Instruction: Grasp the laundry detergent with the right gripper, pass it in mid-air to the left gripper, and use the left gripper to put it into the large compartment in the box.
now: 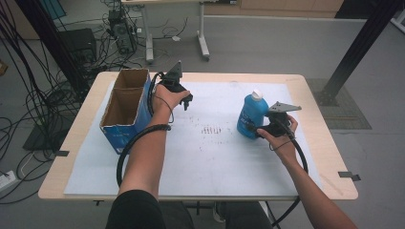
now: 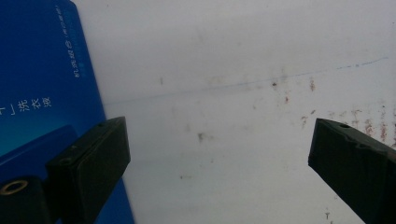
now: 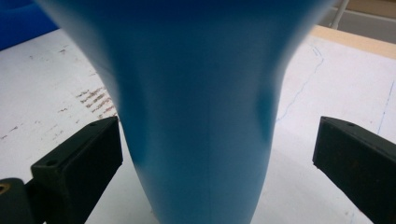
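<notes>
Loosely around bottle (image 3: 196, 116), right gripper (image 3: 217, 154) wide

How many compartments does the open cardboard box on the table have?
2: the blue-sided open cardboard box at the table's left has a far compartment and a near compartment, split by a divider; both look empty.

Bench, wood-edged, under a white sheet

Bench (image 1: 313, 102) carries a white sheet (image 1: 215, 162) with brown smudges near its middle. On the sheet: an open blue cardboard box (image 1: 125, 107) at left, a blue bottle (image 1: 251, 114) with white cap, upright, at right, well apart.
</notes>
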{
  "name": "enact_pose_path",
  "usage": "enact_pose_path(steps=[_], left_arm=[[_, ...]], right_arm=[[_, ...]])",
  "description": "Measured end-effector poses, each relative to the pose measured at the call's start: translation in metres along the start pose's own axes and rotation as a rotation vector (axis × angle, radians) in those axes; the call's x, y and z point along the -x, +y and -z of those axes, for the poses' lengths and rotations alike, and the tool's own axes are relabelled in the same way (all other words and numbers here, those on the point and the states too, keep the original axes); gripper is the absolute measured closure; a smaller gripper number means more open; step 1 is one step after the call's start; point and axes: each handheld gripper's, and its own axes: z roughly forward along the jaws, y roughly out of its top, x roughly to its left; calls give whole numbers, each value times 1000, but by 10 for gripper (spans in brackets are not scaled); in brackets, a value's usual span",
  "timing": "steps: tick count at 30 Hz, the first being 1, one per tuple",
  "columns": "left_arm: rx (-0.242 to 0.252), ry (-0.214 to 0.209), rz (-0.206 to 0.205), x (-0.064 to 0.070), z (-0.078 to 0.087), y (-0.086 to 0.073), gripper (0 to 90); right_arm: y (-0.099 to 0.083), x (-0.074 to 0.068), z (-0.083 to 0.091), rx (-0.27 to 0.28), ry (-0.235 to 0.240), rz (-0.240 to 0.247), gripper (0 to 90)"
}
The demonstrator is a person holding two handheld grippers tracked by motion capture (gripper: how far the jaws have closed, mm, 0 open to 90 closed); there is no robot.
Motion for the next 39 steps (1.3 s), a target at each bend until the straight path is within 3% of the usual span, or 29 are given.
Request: enact_pose_path(steps=[39], left_arm=[[12, 5, -7, 3, 6, 2, 59]], right_arm=[[2, -3, -3, 44, 20, 34, 10]])
